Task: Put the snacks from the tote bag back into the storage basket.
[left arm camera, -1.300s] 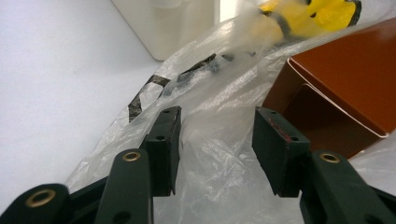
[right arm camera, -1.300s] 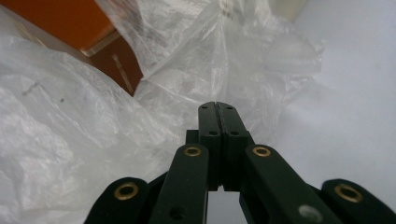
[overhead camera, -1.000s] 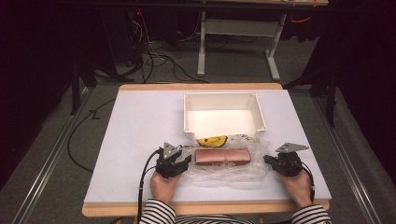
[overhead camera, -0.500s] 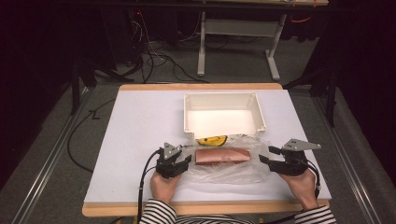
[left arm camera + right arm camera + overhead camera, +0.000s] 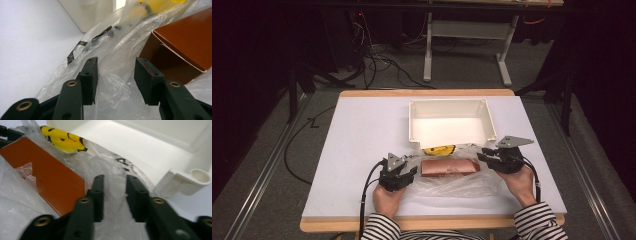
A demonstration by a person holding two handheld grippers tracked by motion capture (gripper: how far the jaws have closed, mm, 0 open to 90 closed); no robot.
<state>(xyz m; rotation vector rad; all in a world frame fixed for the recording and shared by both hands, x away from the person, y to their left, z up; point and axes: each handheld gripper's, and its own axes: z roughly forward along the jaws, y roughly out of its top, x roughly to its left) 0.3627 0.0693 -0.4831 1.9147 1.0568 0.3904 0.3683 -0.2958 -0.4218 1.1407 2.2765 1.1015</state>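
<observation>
Plastic bag, clear and crumpled, lies just in front of the white tray, with a brown box and a yellow item inside. Left gripper has its jaws apart around the film; right gripper stands narrowly parted with film between, grip uncertain

Brown box cut off by the left gripper view's right edge, its far end veiled by clear plastic bag, yellow item half hidden against the white tray, black print on the film too crumpled to read, person's sleeves running off the bottom edge
</observation>
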